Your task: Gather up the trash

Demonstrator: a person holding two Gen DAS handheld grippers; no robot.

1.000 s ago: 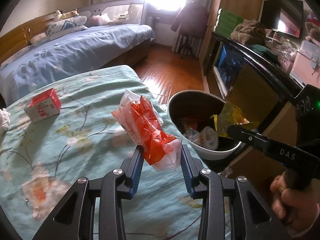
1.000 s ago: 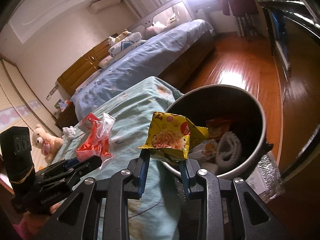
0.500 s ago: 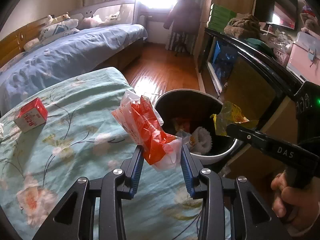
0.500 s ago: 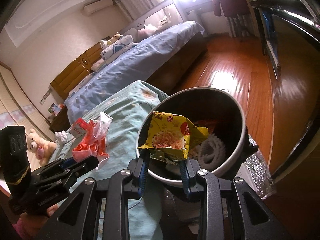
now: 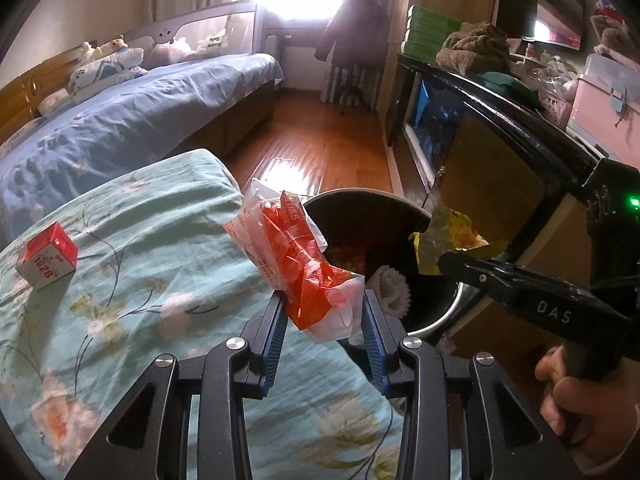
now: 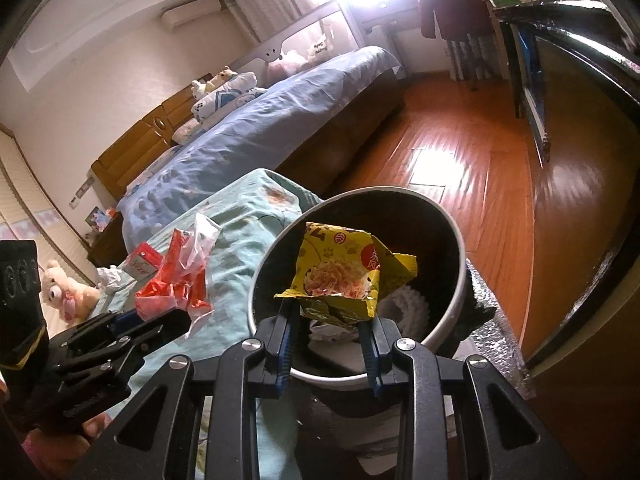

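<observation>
My left gripper (image 5: 323, 312) is shut on a crumpled red and white plastic wrapper (image 5: 292, 256), held above the bed edge just left of the round trash bin (image 5: 400, 208). My right gripper (image 6: 329, 320) is shut on a yellow noodle packet (image 6: 344, 276) and holds it over the bin's opening (image 6: 460, 300). The bin holds white paper and other scraps. In the right wrist view the left gripper (image 6: 160, 320) and its red wrapper (image 6: 176, 280) sit at the left. The yellow packet (image 5: 452, 240) also shows in the left wrist view.
A red and white small carton (image 5: 48, 266) lies on the teal floral bedspread (image 5: 120, 320). Crumpled white paper (image 6: 110, 278) lies further back on that bed. A blue bed (image 5: 120, 120), wood floor (image 5: 320, 140) and a dark cabinet (image 5: 500, 120) surround the bin.
Both grippers have moved toward the bin with their trash. The yellow packet now hangs over the bin's opening, and the red wrapper is closer to the rim.
</observation>
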